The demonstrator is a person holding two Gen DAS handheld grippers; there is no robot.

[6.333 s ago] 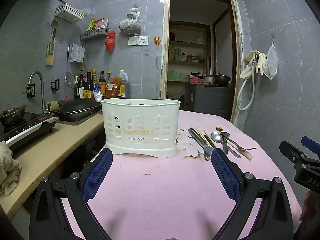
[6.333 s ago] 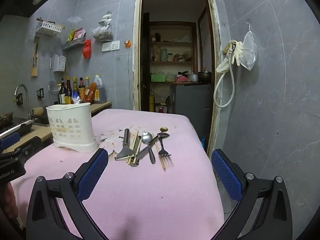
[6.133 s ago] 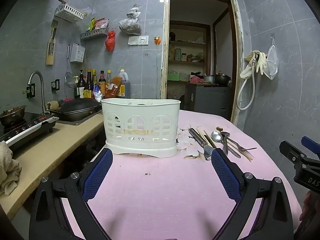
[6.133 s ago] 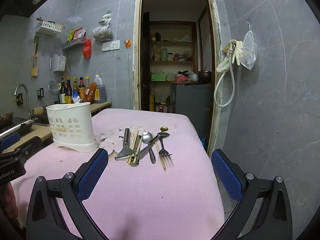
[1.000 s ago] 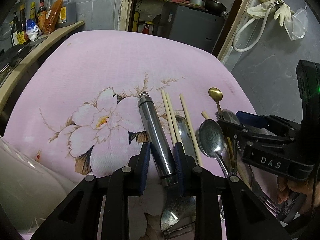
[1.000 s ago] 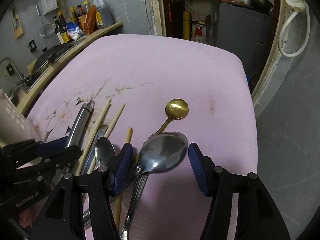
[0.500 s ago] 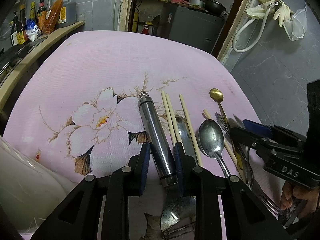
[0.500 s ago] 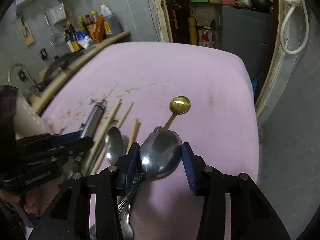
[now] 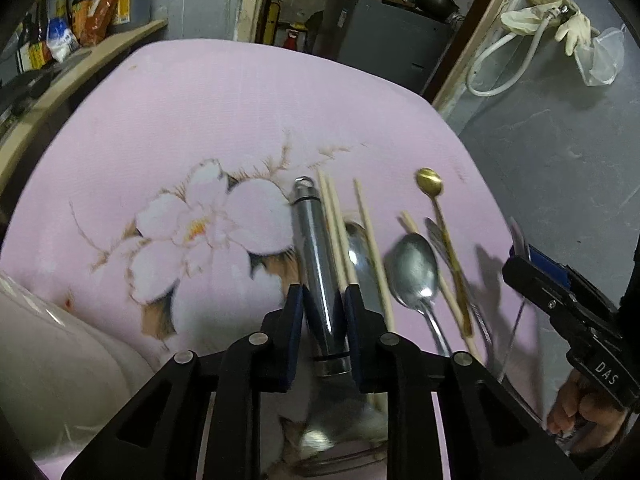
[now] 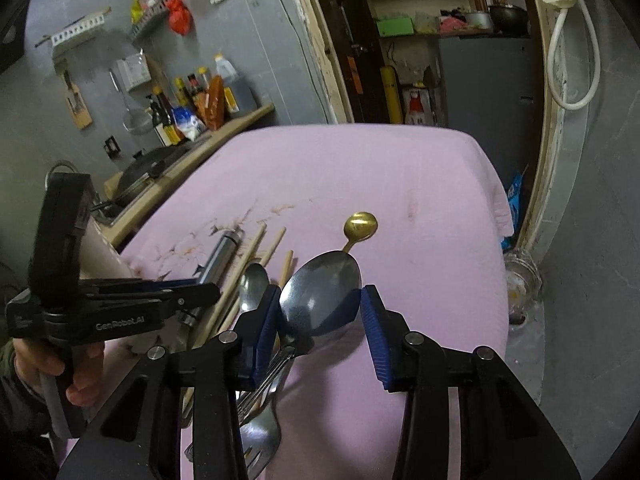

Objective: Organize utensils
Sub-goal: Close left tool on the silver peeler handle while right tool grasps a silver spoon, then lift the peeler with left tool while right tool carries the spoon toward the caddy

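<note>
My left gripper [image 9: 322,300] is shut on the steel handle of a peeler [image 9: 318,256] that lies on the pink tablecloth [image 9: 224,112]. My right gripper [image 10: 320,308] is shut on the bowl of a large steel spoon [image 10: 320,294] and holds it lifted above the cloth. Left on the cloth are wooden chopsticks [image 9: 370,240], a steel spoon [image 9: 414,268], a gold spoon [image 9: 430,182] and a fork [image 10: 260,436]. The white utensil basket [image 9: 52,360] is at the lower left of the left wrist view.
A counter with sauce bottles [image 10: 192,108] and a pan [image 10: 148,168] runs along the table's left side. An open doorway [image 10: 440,40] lies behind the table. The table's right edge drops to the floor by a grey wall [image 9: 560,128].
My right gripper has closed on the large spoon and raised it off the pile. My left gripper stays shut on the peeler handle, pushed slightly forward.
</note>
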